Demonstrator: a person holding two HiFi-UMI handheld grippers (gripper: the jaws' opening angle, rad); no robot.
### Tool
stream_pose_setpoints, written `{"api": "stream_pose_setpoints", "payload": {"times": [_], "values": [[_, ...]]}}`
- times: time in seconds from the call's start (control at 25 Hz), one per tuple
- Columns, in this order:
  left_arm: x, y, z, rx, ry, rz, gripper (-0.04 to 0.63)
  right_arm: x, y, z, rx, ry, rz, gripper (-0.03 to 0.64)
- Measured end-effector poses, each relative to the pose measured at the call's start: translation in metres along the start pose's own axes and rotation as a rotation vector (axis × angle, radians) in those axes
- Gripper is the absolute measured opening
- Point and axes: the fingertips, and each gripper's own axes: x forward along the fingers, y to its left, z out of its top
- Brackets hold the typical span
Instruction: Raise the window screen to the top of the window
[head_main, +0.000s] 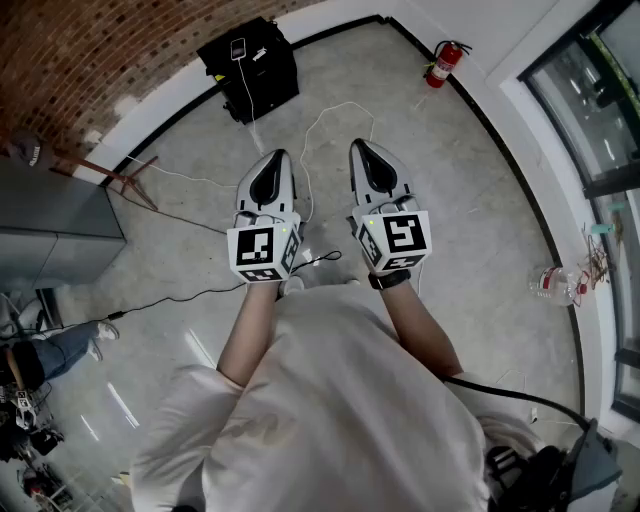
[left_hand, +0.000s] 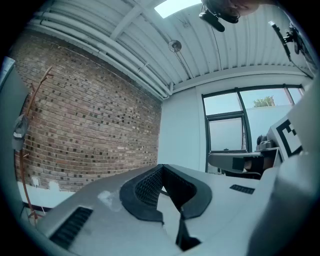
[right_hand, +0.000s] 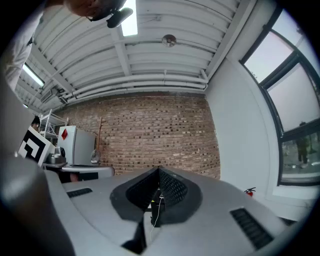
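Head view: left gripper and right gripper are hovering level, side by side, with the window standing well off to the right, which I judge a starting posture. Left gripper view: jaws are meeting on nothing, window ahead-right, its screen indistinguishable. Right gripper view: jaws are sitting fully together, empty, facing the brick wall.

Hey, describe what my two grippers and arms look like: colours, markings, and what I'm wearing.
Both the left gripper and the right gripper are light grey, tapered shells with black ribbed pads inset. Each carries a white cube with black square markers. You wear a pale short-sleeved T-shirt and a black wristband on the right wrist.
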Motion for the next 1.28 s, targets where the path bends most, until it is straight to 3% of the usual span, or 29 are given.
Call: {"api": "stream_pose_setpoints", "payload": {"times": [0.36,0.56,1.08,1.28], "values": [[0.001,-0.048,0.003,0.007,-0.012,-0.031,0.002,-0.038,-0.035,0.005,-0.013,-0.012,-0.035,0.002],[0.010,-0.102,-0.001,0.001,-0.018,-0.090,0.002,-0.078,-0.071,0.008,-0.045,-0.021,-0.083,0.002],[0.048,-0.309,-0.022,0.005,0.030,-0.433,0.002,-0.231,-0.220,0.004,-0.018,-0.041,-0.445,0.002],[0.071,-0.365,-0.032,0.016,0.057,-0.586,0.002,-0.270,-0.262,-0.006,-0.001,-0.025,-0.598,0.002]]}}
